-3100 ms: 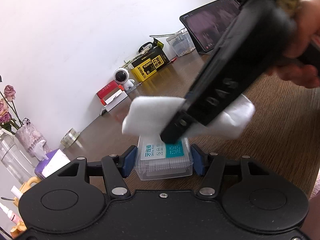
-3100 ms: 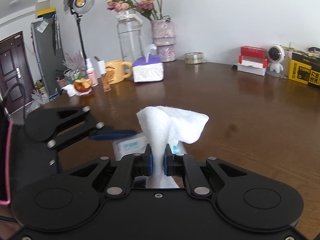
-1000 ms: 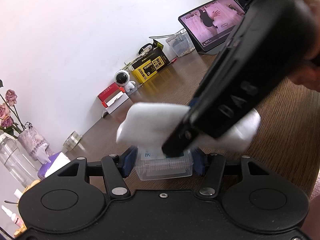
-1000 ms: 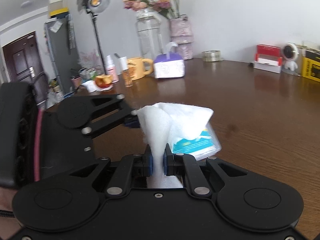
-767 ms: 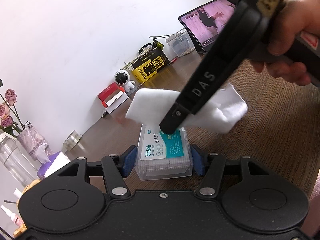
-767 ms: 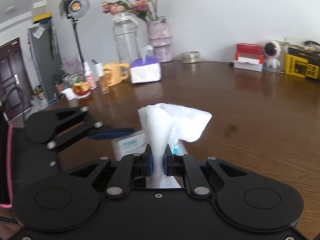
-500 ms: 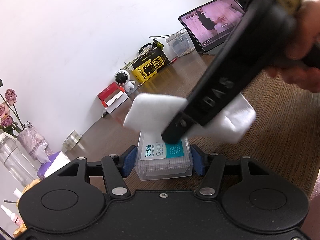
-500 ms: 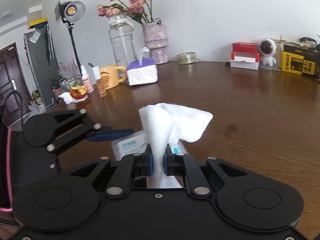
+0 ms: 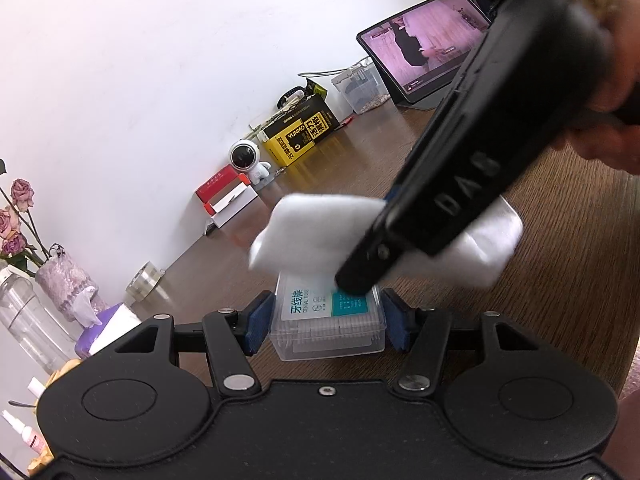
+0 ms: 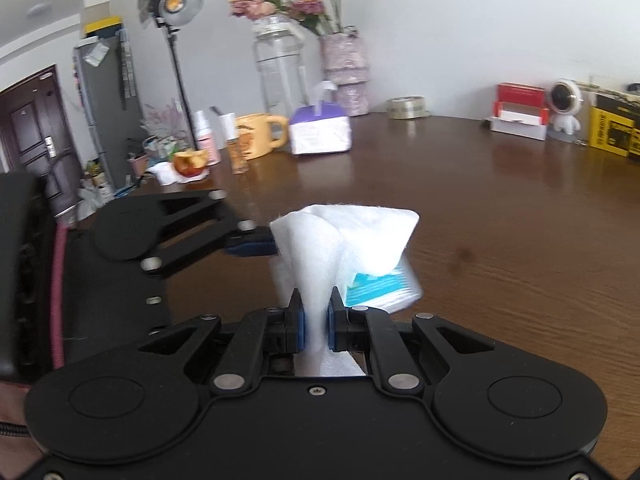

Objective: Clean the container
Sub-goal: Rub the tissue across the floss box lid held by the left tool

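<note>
A small clear plastic container (image 9: 326,330) with a white and teal dental floss label sits on the brown table, clamped between the blue pads of my left gripper (image 9: 326,318). My right gripper (image 10: 316,322) is shut on a white cloth (image 10: 344,240) and comes in from the upper right in the left wrist view (image 9: 360,280). The cloth (image 9: 316,236) rests on the far part of the container's lid. In the right wrist view the container (image 10: 384,288) shows under the cloth, and the left gripper (image 10: 252,244) is at the left.
Along the wall stand a tablet (image 9: 424,48), a yellow box (image 9: 300,136), a small white astronaut figure (image 9: 248,164), a red and white box (image 9: 228,196), a tape roll (image 9: 146,280) and a purple tissue box (image 10: 320,130). A yellow mug (image 10: 256,140), a clear jug and a flower vase stand at the far left.
My right gripper has wiped the cloth back and forth over the container's lid. It now covers more of the far lid than half a second ago. The left gripper has kept its hold.
</note>
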Demonstrator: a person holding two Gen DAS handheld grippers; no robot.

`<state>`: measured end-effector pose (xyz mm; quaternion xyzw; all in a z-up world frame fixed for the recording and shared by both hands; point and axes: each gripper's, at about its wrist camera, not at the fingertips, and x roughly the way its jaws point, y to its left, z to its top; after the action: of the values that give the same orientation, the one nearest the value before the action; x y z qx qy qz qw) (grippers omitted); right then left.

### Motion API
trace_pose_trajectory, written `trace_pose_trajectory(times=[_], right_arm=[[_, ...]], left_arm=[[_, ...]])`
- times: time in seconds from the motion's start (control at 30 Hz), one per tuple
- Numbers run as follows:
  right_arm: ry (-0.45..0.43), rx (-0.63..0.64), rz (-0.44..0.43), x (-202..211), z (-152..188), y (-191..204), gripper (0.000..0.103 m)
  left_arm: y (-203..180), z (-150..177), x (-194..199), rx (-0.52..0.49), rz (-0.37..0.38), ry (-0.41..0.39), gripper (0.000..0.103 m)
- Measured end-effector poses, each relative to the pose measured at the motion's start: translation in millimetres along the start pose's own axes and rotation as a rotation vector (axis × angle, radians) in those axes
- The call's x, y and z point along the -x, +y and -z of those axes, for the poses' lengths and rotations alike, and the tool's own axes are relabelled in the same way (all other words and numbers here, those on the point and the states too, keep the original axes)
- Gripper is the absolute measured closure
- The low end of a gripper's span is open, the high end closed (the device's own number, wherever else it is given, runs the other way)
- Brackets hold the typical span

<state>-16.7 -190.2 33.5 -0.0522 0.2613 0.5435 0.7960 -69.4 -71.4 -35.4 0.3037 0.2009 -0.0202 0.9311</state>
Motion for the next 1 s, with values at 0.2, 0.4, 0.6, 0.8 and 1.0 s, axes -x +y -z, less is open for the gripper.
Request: trace_pose_trajectory(times=[0.2,0.4,0.6,0.8,1.0], right_arm=[[0.002,-0.003,0.008,-1.5,-2.5,-2.1,0.092],[0.003,-0.005,0.016,-2.9,-5.1,-4.2,0.092],[0.009,0.000,0.018,-3.1,-6.1,-4.9,0.092],[0.016,0.010,0.015,-2.3,-6.0,-4.5,0.093],[0.023,0.021,0.012,-1.5,-5.9,-4.1,0.092]], left_arm=[[-0.1,-0.8,-1.3,0.002,0.001,0.000,0.045],[-0.4,0.0,-1.9,0.001,0.002,0.000,0.046],[-1.3,0.1,-1.1,0.001,0.001,0.000,0.046],[-2.1,0.4,-0.9,0.000,0.001,-0.001,0.046],[-2.7,0.1,-0.8,0.002,0.002,0.000,0.045]])
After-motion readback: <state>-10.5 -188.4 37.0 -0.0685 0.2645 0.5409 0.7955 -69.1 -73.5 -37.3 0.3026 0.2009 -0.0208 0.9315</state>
